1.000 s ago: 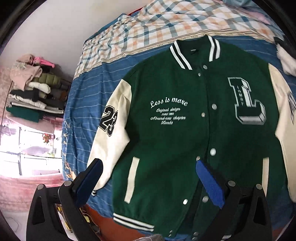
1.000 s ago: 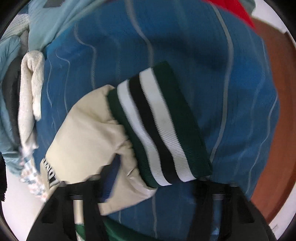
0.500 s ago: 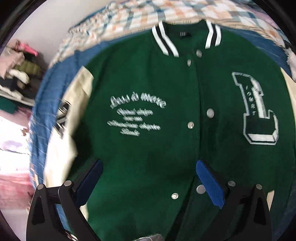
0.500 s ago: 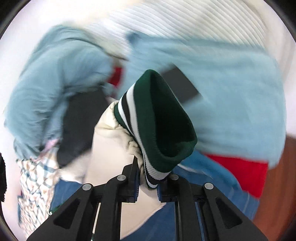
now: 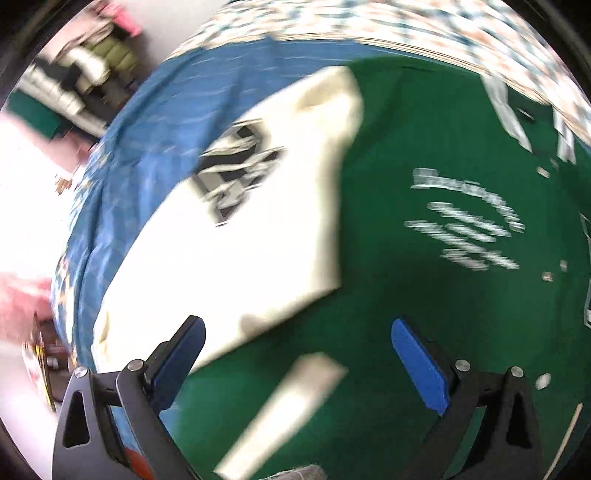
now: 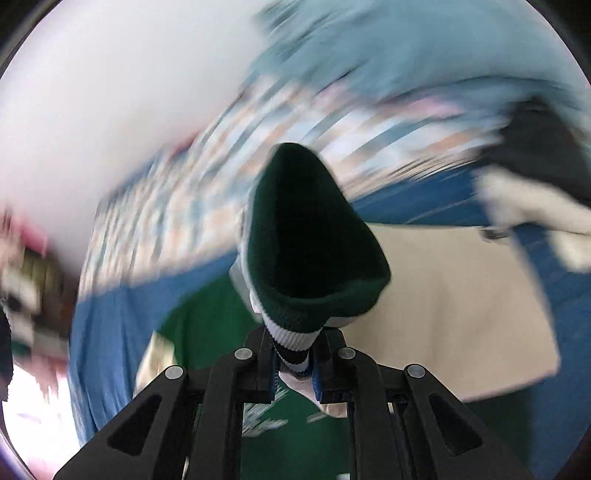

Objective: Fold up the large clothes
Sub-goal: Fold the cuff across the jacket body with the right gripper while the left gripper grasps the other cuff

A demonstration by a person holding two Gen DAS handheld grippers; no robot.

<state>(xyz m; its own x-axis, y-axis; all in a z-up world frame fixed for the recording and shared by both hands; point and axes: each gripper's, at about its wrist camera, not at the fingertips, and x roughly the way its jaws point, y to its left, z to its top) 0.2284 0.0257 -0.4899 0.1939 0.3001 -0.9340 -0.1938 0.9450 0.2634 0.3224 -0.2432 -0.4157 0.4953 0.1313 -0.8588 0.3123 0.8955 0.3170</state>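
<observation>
A green varsity jacket [image 5: 424, 295] with cream sleeves lies face up on the blue bedsheet [image 5: 147, 147]. Its cream left-side sleeve [image 5: 251, 229], with a black number patch, fills the middle of the blurred left wrist view. My left gripper [image 5: 295, 354] hangs open close above the seam between that sleeve and the green body, nothing between its blue pads. In the right wrist view my right gripper [image 6: 293, 363] is shut on the striped green cuff [image 6: 306, 258] of the other sleeve [image 6: 461, 306], held up over the jacket's green front [image 6: 207, 332].
A checked quilt [image 5: 369, 22] lies at the head of the bed. Folded clothes are stacked on a shelf [image 5: 74, 85] beyond the bed's left side. Pale blue and dark garments [image 6: 443, 66] are piled at the far right of the bed.
My left gripper has dropped closer and swung left, from the jacket's chest to the cream sleeve. My right gripper closed on the striped cuff, lifted it and swung it over the jacket.
</observation>
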